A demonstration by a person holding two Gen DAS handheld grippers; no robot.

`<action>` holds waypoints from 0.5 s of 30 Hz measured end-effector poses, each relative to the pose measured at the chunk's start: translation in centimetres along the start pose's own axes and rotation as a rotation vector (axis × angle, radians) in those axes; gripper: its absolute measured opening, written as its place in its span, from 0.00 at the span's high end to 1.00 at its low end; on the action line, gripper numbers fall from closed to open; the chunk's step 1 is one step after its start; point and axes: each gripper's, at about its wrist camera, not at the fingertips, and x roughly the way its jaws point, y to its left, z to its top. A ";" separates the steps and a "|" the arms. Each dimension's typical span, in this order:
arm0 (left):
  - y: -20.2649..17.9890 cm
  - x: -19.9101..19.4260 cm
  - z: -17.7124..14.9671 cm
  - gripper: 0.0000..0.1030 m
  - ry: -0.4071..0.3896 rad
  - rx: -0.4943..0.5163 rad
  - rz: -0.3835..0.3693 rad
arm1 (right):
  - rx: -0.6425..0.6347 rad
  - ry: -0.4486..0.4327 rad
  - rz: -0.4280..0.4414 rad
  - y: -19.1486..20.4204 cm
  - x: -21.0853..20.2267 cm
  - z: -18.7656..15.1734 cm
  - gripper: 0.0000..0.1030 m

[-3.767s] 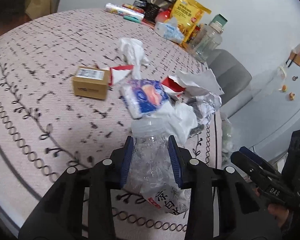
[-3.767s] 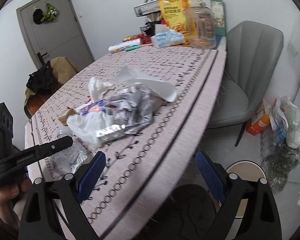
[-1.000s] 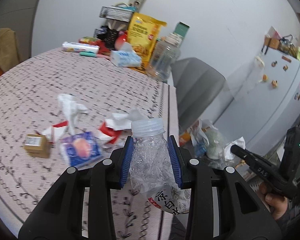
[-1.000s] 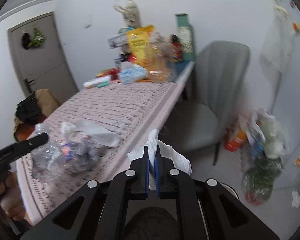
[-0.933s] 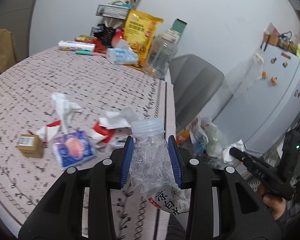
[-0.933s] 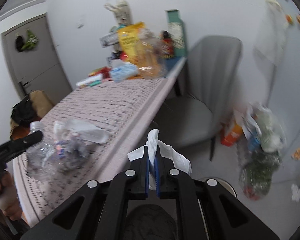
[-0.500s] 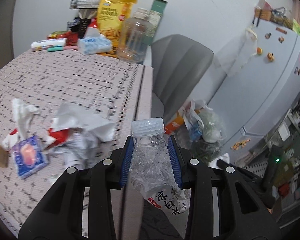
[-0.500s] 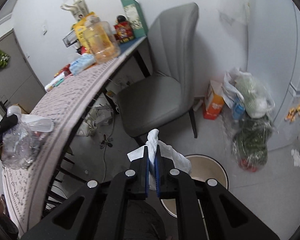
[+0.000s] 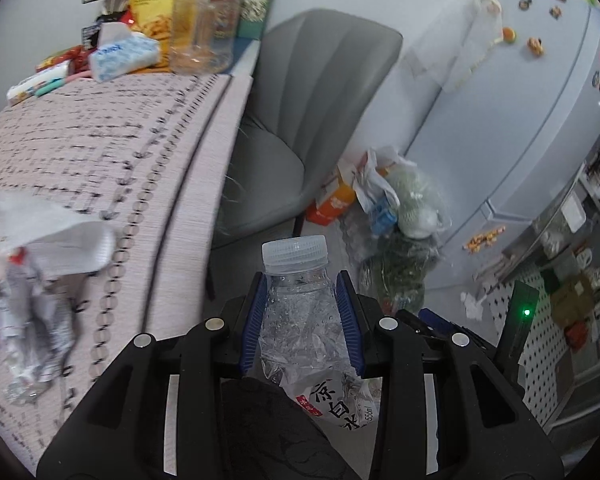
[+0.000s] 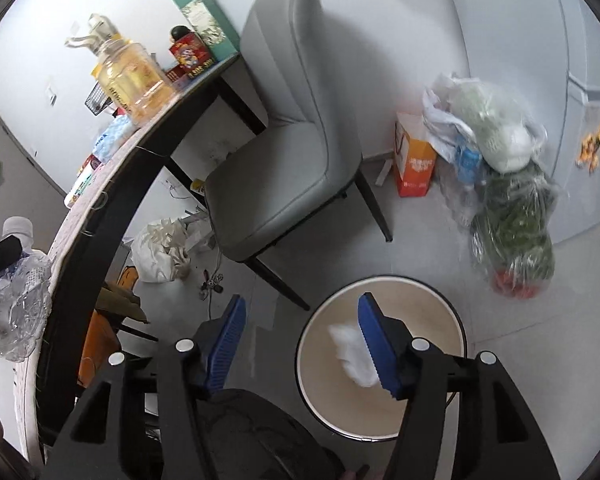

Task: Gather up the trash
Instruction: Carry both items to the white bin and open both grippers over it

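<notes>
Right now your left claw [image 9: 302,316] is clamped on a crushed clear plastic bottle [image 9: 300,312], its blue pads pressing both sides just under the white cap [image 9: 294,253], with the torn label hanging down toward the camera. You hold it out past the edge of the counter [image 9: 100,148], over the floor, and from the right wrist view the same bottle [image 10: 18,284] shows at the far left beside the counter edge. Your right claw [image 10: 300,320] is spread wide with nothing between its fingers, and it hangs above the round beige bin [image 10: 382,368] on the floor. A white wad of tissue [image 10: 352,354] sits within the bin's opening, right beside the right finger; whether it has landed inside or is in the air, you cannot tell, as it is blurred. On the counter near its edge lie more crumpled paper [image 9: 56,236] and a crinkled silver wrapper [image 9: 36,332]. A gray chair [image 10: 284,152] stands by the counter, and beyond it, against the wall, sit an orange carton [image 10: 414,160] and plastic bags of greens [image 10: 508,200].
</notes>
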 end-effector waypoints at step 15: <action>-5.9 14.7 -5.0 0.65 0.304 0.076 -0.050 | 0.178 -0.011 -0.102 -10.2 -1.0 -2.1 0.41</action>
